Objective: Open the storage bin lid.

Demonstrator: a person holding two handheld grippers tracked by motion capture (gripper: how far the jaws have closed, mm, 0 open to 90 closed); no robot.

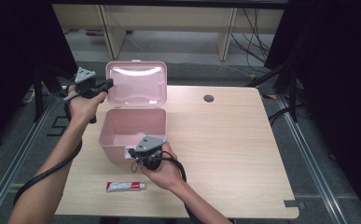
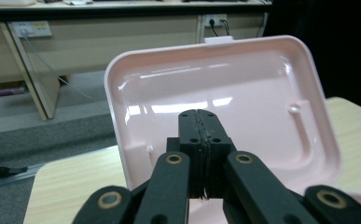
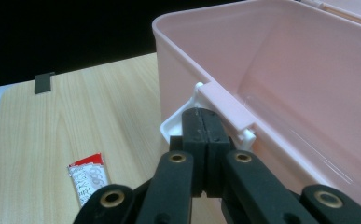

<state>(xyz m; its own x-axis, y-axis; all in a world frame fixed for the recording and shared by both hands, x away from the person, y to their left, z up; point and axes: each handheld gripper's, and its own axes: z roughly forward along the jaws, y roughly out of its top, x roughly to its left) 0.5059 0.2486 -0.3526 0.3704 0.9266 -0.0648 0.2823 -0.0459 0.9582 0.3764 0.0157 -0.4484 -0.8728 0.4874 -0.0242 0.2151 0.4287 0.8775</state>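
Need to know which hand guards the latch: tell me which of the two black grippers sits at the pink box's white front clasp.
The right gripper, jaws shut, sits at the white clasp of the pink plastic box; the left gripper is up by the raised lid.

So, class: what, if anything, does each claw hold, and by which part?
Both are shut with nothing between the jaws. The left claw rests against the open lid; the right claw sits at the box's white latch.

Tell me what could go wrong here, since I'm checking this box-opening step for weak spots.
1. The left gripper, shut, is at the edge of the upright pink plastic lid; if it slips off, the lid could drop.
2. The right gripper, shut, sits at the white latch on the pink plastic box; a hard push could slide the box toward the red and white tube.
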